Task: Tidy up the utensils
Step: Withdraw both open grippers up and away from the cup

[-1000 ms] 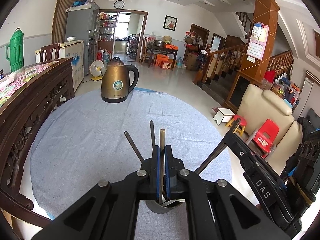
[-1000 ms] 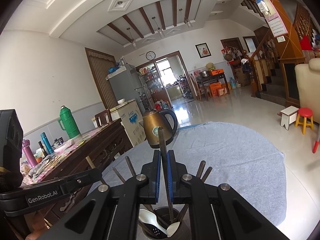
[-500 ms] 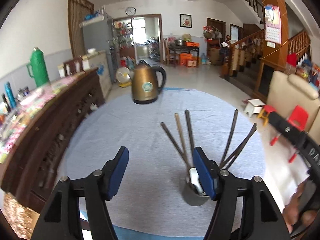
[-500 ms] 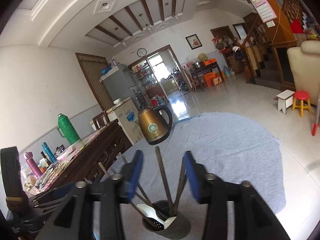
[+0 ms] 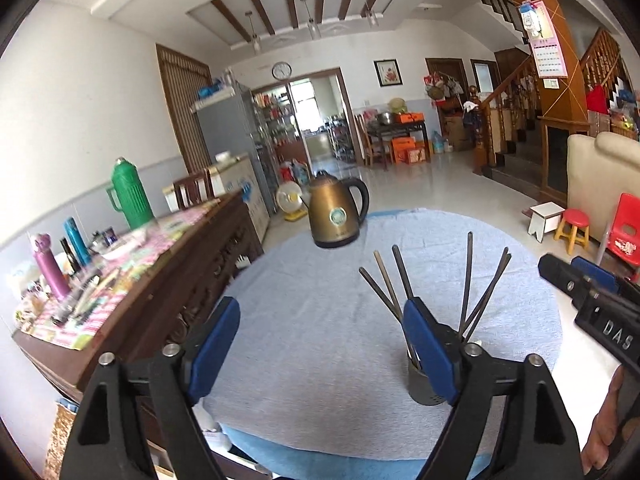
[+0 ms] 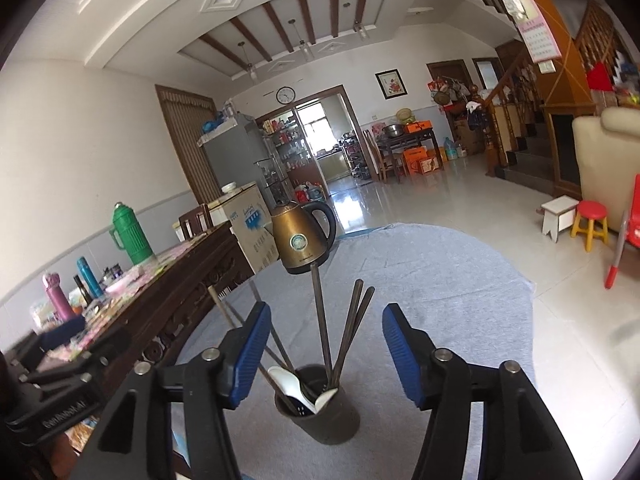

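Note:
A dark grey utensil cup stands on the round table with the blue-grey cloth. Several dark chopsticks and a white spoon stand in it. The cup also shows in the left wrist view, partly behind my left gripper's right finger, with its chopsticks. My left gripper is open and empty, to the left of the cup. My right gripper is open and empty, with the chopsticks between its fingers.
A bronze kettle stands at the table's far edge. A dark wooden sideboard with bottles and a green thermos is at the left. Stools and a red chair stand at the right.
Both grippers were shut on chopsticks one second ago. They opened, left the chopsticks in the cup, and pulled back and up. The left gripper shifted to the left.

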Action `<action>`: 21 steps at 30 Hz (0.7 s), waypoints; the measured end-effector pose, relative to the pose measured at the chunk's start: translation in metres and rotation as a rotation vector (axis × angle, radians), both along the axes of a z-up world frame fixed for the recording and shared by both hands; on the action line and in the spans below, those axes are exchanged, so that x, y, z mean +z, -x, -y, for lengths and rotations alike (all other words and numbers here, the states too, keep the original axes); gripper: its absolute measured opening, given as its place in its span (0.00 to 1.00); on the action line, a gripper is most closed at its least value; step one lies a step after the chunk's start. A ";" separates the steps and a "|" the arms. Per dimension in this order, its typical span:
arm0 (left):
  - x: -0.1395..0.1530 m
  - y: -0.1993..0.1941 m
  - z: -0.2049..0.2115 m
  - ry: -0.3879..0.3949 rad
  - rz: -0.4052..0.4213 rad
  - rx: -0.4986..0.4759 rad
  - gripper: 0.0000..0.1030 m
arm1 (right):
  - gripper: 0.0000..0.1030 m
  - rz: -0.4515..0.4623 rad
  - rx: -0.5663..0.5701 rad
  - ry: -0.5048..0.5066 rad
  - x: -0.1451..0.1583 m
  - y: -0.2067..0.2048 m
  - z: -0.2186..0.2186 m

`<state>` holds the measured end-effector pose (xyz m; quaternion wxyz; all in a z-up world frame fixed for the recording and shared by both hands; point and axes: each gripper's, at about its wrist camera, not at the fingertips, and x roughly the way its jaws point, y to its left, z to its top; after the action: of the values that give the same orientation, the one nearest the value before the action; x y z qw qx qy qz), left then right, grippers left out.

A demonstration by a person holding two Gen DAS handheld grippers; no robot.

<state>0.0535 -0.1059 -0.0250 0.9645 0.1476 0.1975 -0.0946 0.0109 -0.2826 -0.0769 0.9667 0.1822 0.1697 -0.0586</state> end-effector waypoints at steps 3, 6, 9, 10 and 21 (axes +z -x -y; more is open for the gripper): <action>0.009 0.014 -0.005 0.006 0.035 0.007 0.87 | 0.64 -0.010 0.008 0.014 0.004 0.010 -0.006; 0.017 0.024 -0.010 0.007 0.057 0.011 0.89 | 0.65 -0.025 0.011 0.028 0.005 0.018 -0.012; 0.022 0.030 -0.014 0.008 0.067 0.017 0.89 | 0.66 -0.057 -0.006 0.041 0.004 0.024 -0.019; 0.024 0.033 -0.017 0.010 0.067 0.021 0.89 | 0.66 -0.072 -0.011 0.040 0.004 0.026 -0.021; 0.032 0.054 -0.043 0.034 0.066 0.078 0.93 | 0.68 -0.151 -0.045 0.038 0.007 0.061 -0.040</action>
<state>-0.0002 -0.0631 0.0072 0.9758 0.1262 0.1698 -0.0553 -0.0497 -0.2423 -0.0701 0.9529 0.1627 0.2370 -0.0970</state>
